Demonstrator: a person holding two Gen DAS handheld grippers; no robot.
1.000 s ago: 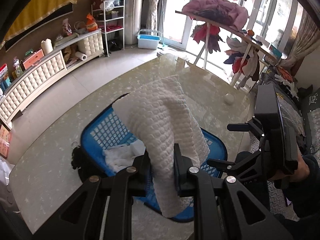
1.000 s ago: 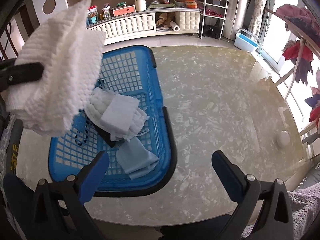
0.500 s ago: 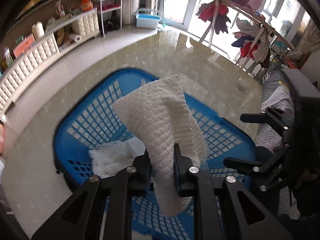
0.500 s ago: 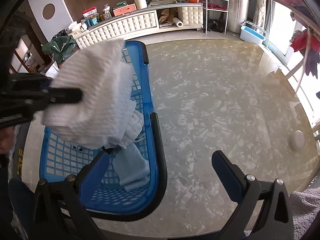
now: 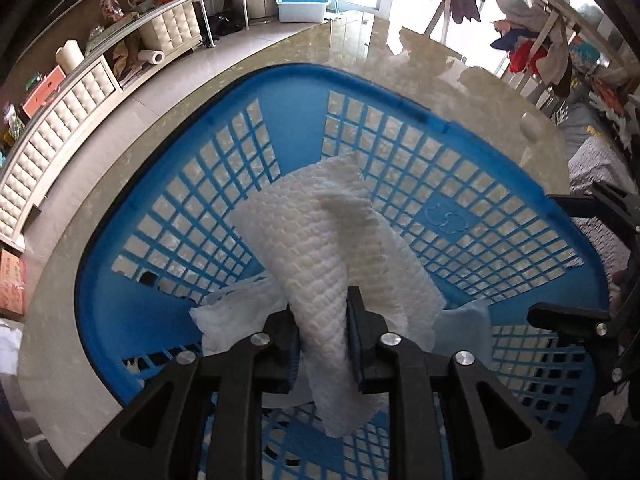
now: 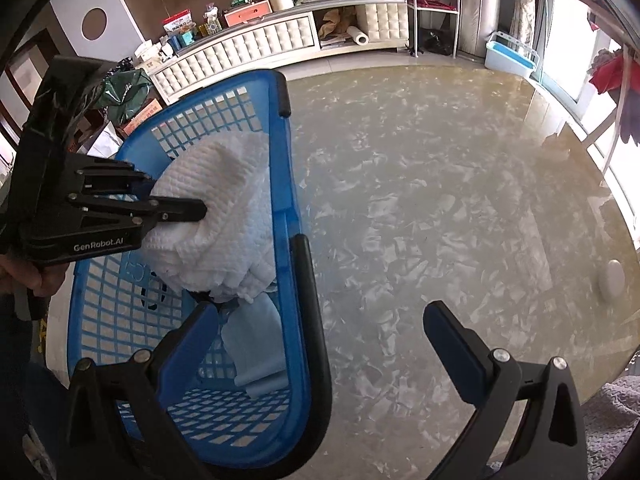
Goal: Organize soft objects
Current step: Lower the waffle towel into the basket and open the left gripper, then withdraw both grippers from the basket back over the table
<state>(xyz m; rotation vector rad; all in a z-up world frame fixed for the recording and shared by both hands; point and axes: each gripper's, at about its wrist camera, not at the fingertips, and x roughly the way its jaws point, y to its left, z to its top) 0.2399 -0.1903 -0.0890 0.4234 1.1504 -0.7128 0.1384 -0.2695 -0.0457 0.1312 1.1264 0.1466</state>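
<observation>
Left wrist view: left tongs (image 5: 322, 330) pinch the white towel (image 5: 320, 248) over the blue basket (image 5: 192, 216), grip maybe loosening; right tongs (image 6: 320, 336) wide open, empty.

We are seeing the marbled glass table (image 6: 420, 208) lying open right of the blue plastic lattice basket (image 6: 298, 280), whose folded cloths are crowding its middle.

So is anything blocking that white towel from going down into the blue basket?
Nothing visible does. The left gripper holds the white towel already inside the blue basket, over the cloths lying there. The open right gripper hangs over the basket's near rim, clear of it.
</observation>
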